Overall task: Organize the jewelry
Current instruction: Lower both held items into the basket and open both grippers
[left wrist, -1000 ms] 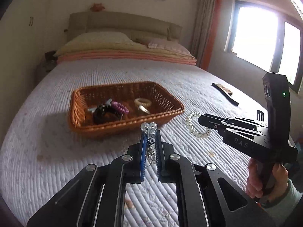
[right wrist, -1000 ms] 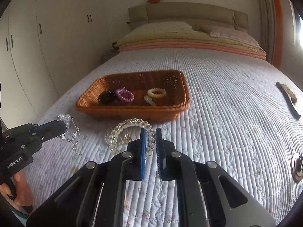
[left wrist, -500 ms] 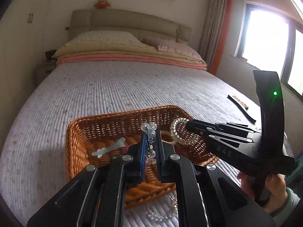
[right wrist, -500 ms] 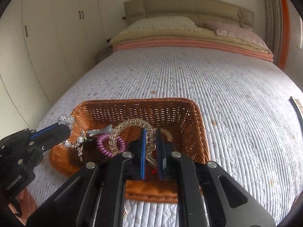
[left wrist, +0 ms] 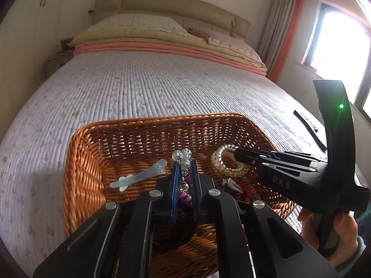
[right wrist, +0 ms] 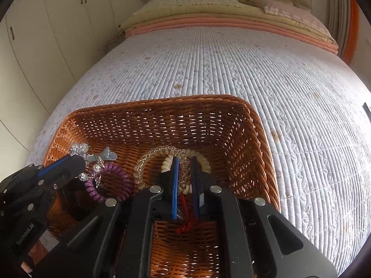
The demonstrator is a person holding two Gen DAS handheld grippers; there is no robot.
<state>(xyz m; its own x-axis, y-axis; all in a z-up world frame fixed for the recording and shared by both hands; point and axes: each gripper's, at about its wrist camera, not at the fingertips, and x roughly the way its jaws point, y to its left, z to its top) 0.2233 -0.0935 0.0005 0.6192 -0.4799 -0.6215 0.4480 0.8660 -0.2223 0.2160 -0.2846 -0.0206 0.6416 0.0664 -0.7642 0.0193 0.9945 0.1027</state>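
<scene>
Both now over woven orange wicker basket (right wrist: 148, 106), off quilt a second ago. Left gripper (left wrist: 184, 176) pinching crystal bead strand (left wrist: 182, 156); right gripper (right wrist: 184, 176) pinching clear bead bracelet (right wrist: 148, 159). Just needs release.

Quilted bed (left wrist: 162, 88), pillows (left wrist: 136, 24), wardrobe (right wrist: 46, 23).
</scene>
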